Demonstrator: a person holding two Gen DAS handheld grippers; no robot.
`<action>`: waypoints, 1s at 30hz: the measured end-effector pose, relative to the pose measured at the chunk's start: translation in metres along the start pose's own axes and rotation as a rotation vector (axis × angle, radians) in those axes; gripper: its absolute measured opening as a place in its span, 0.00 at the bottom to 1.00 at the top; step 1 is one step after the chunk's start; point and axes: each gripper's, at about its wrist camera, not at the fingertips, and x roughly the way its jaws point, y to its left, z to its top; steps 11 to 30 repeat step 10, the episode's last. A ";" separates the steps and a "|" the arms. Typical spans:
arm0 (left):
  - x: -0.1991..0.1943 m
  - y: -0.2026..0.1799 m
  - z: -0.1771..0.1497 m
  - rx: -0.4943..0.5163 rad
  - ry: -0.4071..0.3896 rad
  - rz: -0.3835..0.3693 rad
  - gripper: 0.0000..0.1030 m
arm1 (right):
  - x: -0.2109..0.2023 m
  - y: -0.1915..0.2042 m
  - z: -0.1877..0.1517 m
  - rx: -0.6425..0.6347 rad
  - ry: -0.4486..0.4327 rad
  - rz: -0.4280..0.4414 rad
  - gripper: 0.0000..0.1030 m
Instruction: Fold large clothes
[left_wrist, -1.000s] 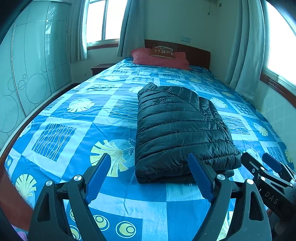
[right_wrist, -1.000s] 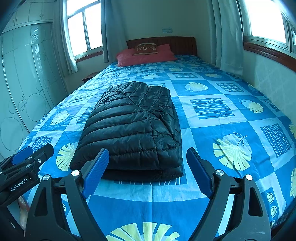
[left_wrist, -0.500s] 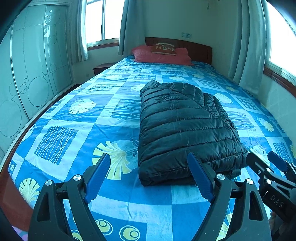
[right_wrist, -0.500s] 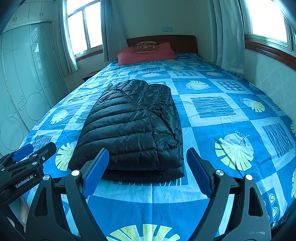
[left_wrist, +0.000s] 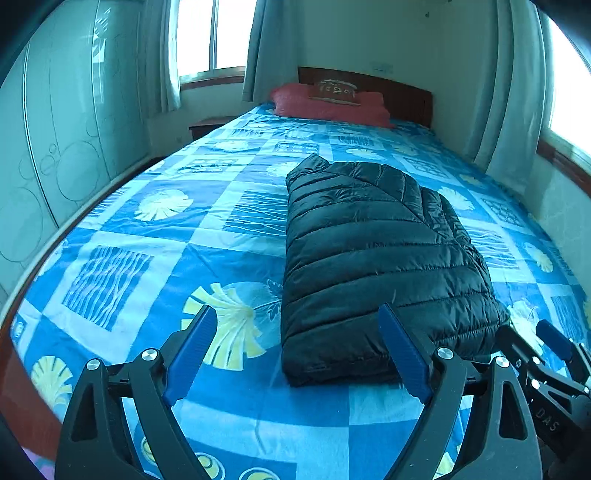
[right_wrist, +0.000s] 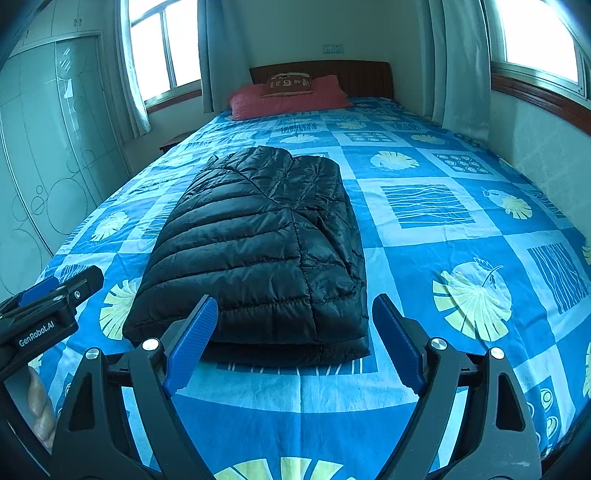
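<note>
1. Left wrist view: the left gripper (left_wrist: 295, 350) is spread wide with nothing between its blue pads; its jaws have just been opening a little further.
2. A black padded jacket (left_wrist: 376, 258) lies folded on the blue patterned bedspread (left_wrist: 147, 240), just ahead of both grippers.
3. Right wrist view: the right gripper (right_wrist: 291, 341) is also wide and empty, apart from the jacket's near edge.
4. A red pillow (right_wrist: 288, 98) lies at the headboard.
</note>
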 end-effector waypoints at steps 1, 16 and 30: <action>0.003 0.001 0.001 0.006 -0.004 0.003 0.85 | 0.001 -0.001 0.000 0.001 0.002 0.000 0.83; 0.055 0.060 0.014 -0.069 0.055 0.113 0.85 | 0.000 -0.031 0.015 0.049 -0.040 -0.036 0.84; 0.055 0.060 0.014 -0.069 0.055 0.113 0.85 | 0.000 -0.031 0.015 0.049 -0.040 -0.036 0.84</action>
